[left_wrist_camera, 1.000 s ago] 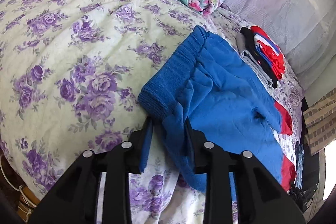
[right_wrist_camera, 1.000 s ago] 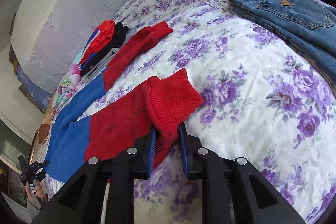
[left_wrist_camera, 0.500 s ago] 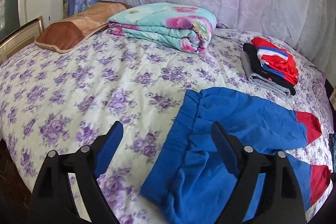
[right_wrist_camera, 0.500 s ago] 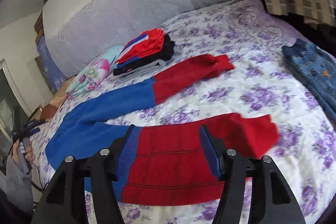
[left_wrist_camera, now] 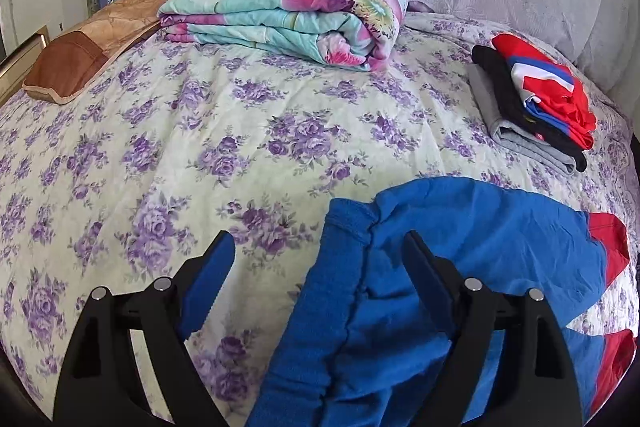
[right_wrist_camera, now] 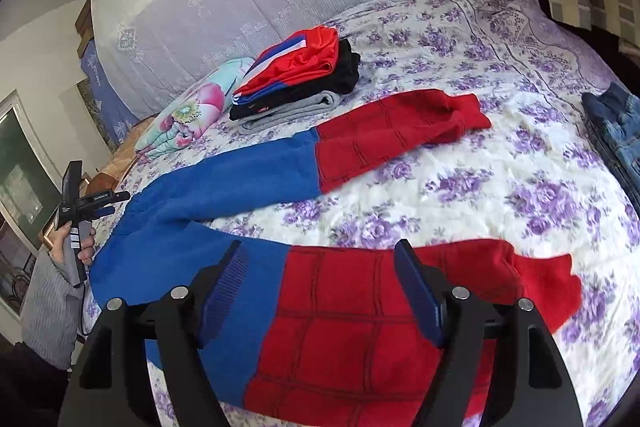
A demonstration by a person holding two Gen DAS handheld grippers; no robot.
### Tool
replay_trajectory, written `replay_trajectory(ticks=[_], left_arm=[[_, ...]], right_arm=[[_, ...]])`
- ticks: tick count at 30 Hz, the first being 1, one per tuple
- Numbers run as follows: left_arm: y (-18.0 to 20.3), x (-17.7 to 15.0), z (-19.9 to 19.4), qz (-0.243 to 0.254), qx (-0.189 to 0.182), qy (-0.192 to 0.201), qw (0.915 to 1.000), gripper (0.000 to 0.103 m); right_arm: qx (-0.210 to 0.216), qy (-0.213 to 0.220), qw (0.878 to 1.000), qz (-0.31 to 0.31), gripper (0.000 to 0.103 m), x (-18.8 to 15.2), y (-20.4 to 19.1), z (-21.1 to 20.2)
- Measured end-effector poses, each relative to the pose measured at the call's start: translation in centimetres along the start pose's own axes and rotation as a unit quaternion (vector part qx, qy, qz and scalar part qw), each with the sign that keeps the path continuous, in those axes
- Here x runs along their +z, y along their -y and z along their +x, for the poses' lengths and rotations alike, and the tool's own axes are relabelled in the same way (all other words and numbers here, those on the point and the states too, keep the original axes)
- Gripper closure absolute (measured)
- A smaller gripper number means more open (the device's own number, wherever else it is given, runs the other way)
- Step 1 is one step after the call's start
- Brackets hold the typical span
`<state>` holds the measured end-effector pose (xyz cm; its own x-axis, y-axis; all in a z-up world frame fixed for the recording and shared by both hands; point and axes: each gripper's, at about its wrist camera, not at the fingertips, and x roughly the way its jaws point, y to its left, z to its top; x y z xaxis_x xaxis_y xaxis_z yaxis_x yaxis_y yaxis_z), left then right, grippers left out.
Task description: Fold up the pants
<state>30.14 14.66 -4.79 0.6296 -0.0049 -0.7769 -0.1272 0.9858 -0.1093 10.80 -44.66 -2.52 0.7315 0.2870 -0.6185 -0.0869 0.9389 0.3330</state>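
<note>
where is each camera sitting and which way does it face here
Left wrist: on the left gripper, above the pants at their blue waist end, facing the folded blanket; only its own open fingers show.
Right wrist: on the right gripper, above the red leg ends, facing the headboard; its fingers, plus the left hand.
Shared: pants, clothes stack, blanket, bed.

both grippers [left_wrist_camera: 320,267] [right_wrist_camera: 324,279] released pants [right_wrist_camera: 248,183], jaws opening, lifted
</note>
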Motion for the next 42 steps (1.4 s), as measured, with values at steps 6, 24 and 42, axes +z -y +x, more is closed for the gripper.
replay_trajectory(ticks=[6,24,42], left_arm=[[-0.6,0.4,2.8,0.0,-0.065,-0.041,0.9971,0.058],[-4.0,0.4,2.2,-0.074,-0.157,0.033,0.9842,0.091],[-1.5,0.5,5.1,-0.029,-0.161,-0.025,0.9863,0.066]], right_arm=[[0.009,-0.026,1.0,-0.013,0.027,0.2,-1.4,2.2],[0.061,-0.062,0.971,-0.222,0.027,11.7,-10.5,16.9],[0.091,-0.194,0.918,-0.333,0.065,13.0,-8.2,29.7]])
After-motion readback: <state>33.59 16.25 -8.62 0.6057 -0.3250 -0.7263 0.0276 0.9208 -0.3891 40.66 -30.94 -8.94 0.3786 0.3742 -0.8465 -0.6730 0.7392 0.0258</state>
